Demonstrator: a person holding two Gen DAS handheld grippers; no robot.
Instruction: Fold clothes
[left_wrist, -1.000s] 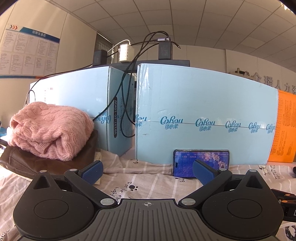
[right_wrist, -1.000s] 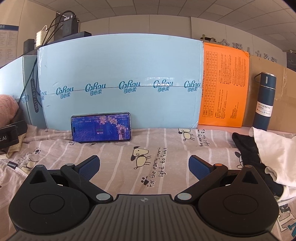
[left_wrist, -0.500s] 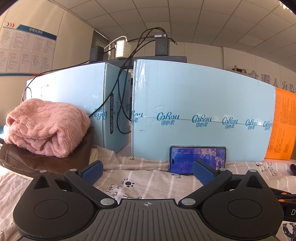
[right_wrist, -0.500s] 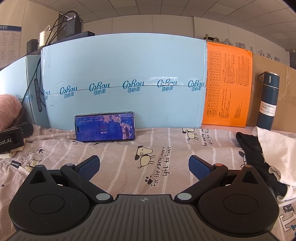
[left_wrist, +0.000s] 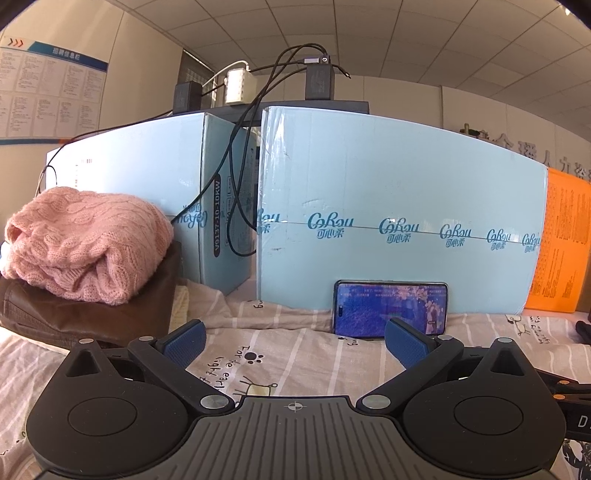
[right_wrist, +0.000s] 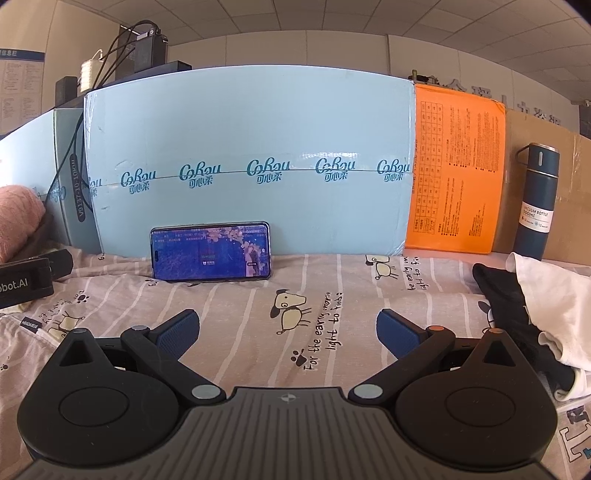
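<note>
Both views have drifted left since a second ago; left gripper and right gripper hang wide apart, empty, over the sheet. White garment lies crumpled at right, orientation unclear

left claw and right claw: black linkage arms, blue textured pads, silver rivets, ribbed grey base.

Both wrist views look low across the bedsheet, sharing the propped phone ahead.
</note>
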